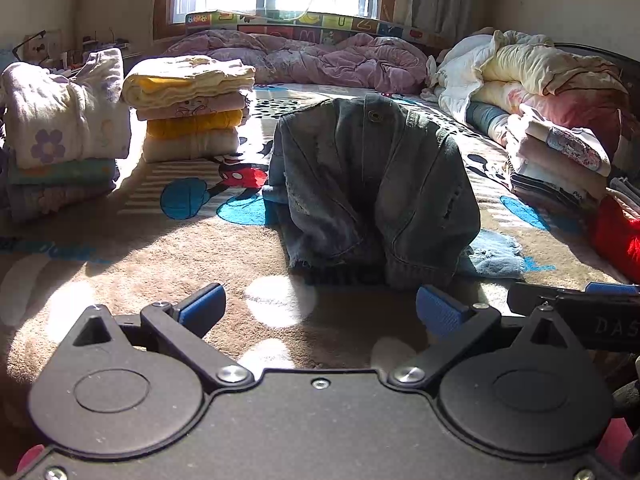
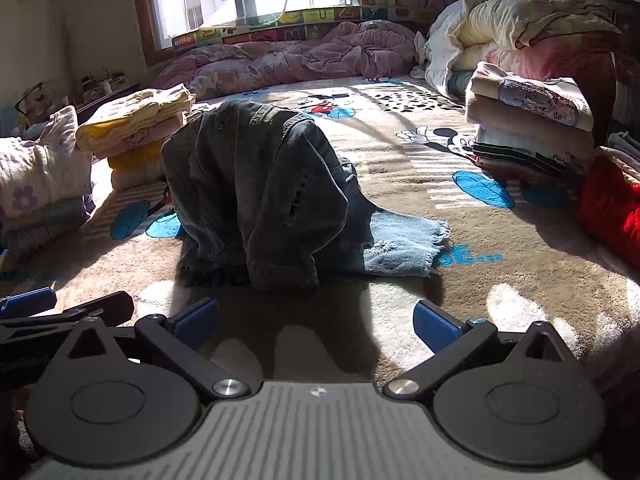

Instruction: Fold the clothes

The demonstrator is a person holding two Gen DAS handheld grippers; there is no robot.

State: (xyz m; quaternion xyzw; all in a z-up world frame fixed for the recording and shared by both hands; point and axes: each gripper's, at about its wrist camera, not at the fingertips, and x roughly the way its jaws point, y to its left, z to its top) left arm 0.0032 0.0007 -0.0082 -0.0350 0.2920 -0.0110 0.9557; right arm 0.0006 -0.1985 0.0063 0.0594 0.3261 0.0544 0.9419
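A pair of dark blue jeans [image 1: 372, 192] sits bunched in an upright heap on the patterned blanket, a frayed leg end lying flat to its right [image 1: 492, 256]. It also shows in the right wrist view [image 2: 260, 196], with the flat leg [image 2: 404, 244]. My left gripper [image 1: 320, 308] is open and empty just in front of the heap. My right gripper [image 2: 316, 320] is open and empty, also just short of the heap. The right gripper shows at the right edge of the left wrist view [image 1: 580, 300]; the left one at the left edge of the right wrist view [image 2: 60, 308].
Folded stacks stand at the left [image 1: 192, 108] and far left [image 1: 60, 128], another stack at the right [image 1: 560, 156], and a red garment [image 1: 620, 236] beside it. A purple quilt [image 1: 320, 56] lies under the window. Piled bedding [image 1: 540, 72] sits at the back right.
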